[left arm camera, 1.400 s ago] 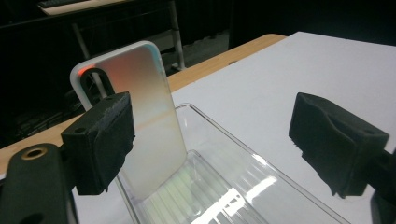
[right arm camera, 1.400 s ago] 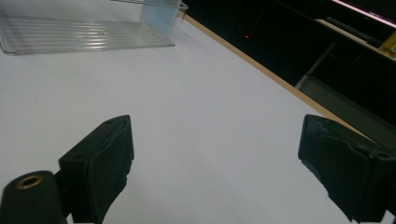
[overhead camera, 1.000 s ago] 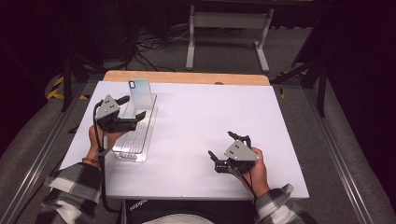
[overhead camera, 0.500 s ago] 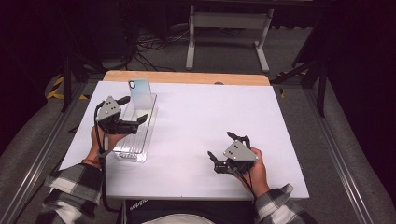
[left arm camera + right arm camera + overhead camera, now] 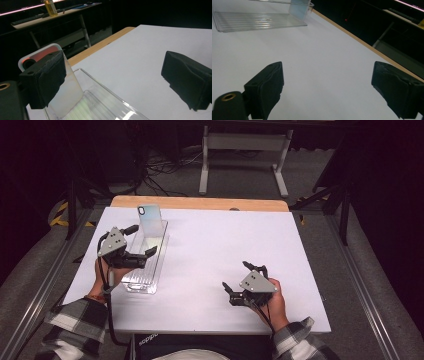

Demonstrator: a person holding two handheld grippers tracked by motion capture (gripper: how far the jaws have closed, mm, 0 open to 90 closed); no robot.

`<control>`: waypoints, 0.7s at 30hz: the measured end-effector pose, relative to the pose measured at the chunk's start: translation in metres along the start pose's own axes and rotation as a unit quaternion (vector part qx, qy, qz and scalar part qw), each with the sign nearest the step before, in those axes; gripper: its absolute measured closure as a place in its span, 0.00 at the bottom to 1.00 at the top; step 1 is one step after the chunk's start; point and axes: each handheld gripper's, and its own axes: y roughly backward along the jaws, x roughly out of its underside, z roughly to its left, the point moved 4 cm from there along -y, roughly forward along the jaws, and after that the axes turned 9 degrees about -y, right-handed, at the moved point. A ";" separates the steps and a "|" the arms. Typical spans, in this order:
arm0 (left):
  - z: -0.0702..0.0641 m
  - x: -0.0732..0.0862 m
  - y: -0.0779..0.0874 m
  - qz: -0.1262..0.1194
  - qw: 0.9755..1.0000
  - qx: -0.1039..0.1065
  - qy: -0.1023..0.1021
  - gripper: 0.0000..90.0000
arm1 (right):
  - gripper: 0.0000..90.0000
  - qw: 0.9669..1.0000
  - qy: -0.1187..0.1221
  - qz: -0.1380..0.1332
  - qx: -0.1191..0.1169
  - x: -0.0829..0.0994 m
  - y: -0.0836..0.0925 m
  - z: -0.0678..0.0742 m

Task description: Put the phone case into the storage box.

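Note:
A pale translucent phone case (image 5: 150, 220) stands upright, leaning in the far end of a clear plastic tray (image 5: 145, 275) at the table's left. My left gripper (image 5: 141, 240) hovers over the tray just short of the case, open; its jaws have just been opening and nothing is gripped between them. In the left gripper view the case (image 5: 37, 53) rises behind the left-hand jaw, and the tray (image 5: 105, 105) lies below the open left gripper (image 5: 112, 75). My right gripper (image 5: 236, 275) rests open near the front right, and the right gripper view shows the right gripper (image 5: 327, 82) over bare table, the tray (image 5: 257, 20) farther off.
The white table top (image 5: 225, 240) has a wooden strip (image 5: 200, 203) along its far edge. Beyond it stands a metal frame (image 5: 240, 150) on a dark floor with cables. Rails run along both sides of the table.
The left gripper's jaws stand slightly wider than a second ago and the hand has barely shifted. The right gripper has kept still.

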 end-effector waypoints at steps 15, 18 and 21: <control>-0.011 -0.004 0.015 -0.014 1.000 0.012 0.007 0.04 | 0.10 1.000 -0.011 -0.004 -0.008 -0.001 0.001 -0.002; -0.012 -0.005 0.016 -0.015 1.000 0.013 0.006 0.04 | 0.10 1.000 -0.012 -0.005 -0.008 -0.001 0.001 -0.003; -0.016 -0.006 0.019 -0.017 1.000 0.015 0.006 0.04 | 0.10 1.000 -0.012 -0.005 -0.007 -0.002 0.002 -0.003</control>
